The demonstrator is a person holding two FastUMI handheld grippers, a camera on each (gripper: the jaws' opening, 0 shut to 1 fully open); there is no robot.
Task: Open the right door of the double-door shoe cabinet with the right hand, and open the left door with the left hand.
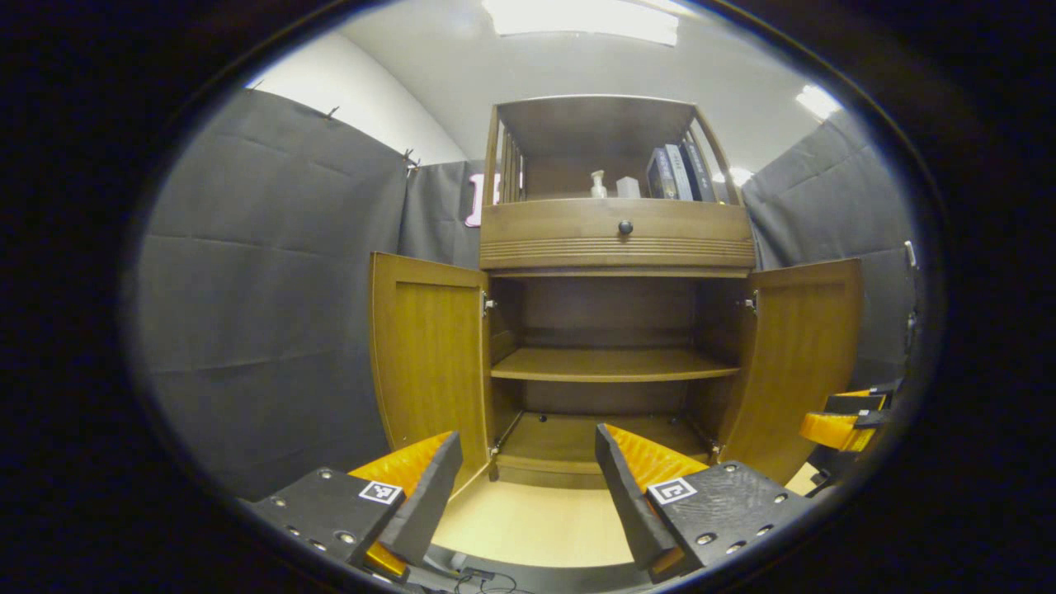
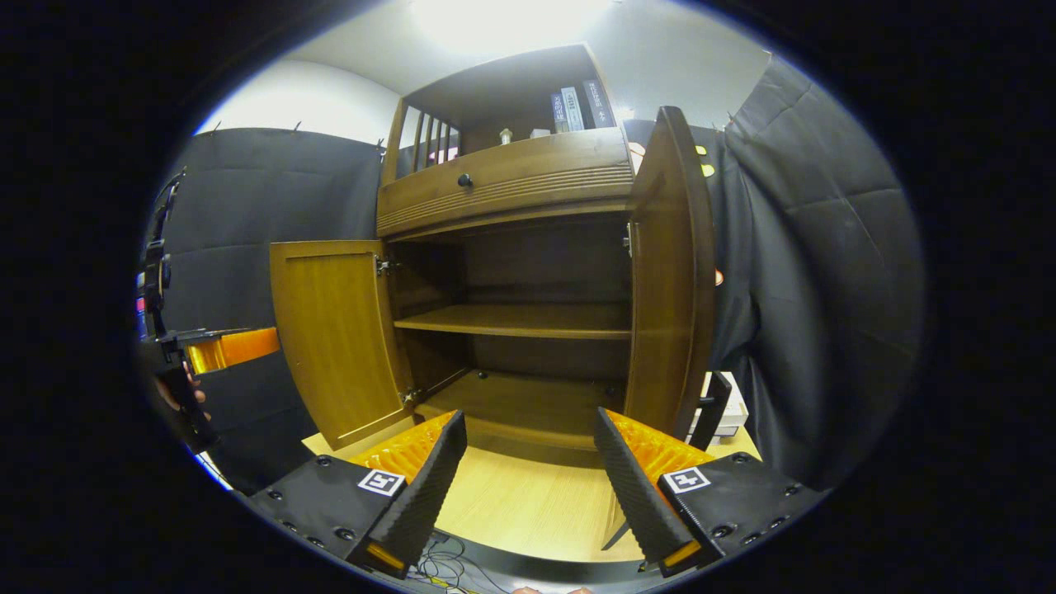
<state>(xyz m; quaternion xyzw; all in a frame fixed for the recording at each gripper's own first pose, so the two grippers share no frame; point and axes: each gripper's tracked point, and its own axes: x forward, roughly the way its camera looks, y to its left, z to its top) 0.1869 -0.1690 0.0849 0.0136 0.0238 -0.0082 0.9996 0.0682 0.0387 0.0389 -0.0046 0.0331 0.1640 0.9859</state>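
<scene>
The wooden shoe cabinet [image 1: 615, 247] stands ahead with both lower doors swung out. Its left door [image 1: 429, 355] and right door [image 1: 804, 363] hang wide, baring an empty middle shelf [image 1: 610, 363] and bottom board. In the left gripper view, my left gripper [image 1: 528, 487] is open, back from the cabinet, nothing between its fingers. The right gripper [image 1: 850, 425] shows at that view's right edge, beside the right door. In the right gripper view, my right gripper [image 2: 528, 470] is open and empty, facing the cabinet [image 2: 511, 190], with the left door [image 2: 334, 330] and the right door [image 2: 672, 272] edge-on. The left gripper [image 2: 223, 346] shows far left.
A drawer with a dark knob [image 1: 625, 227] sits above the doors. The open top shelf holds books [image 1: 681, 173] and a small bottle [image 1: 598, 186]. Black cloth walls [image 1: 272, 289] close in both sides. Pale wood floor [image 2: 528, 503] lies before the cabinet. A white box [image 2: 730, 417] sits behind the right door.
</scene>
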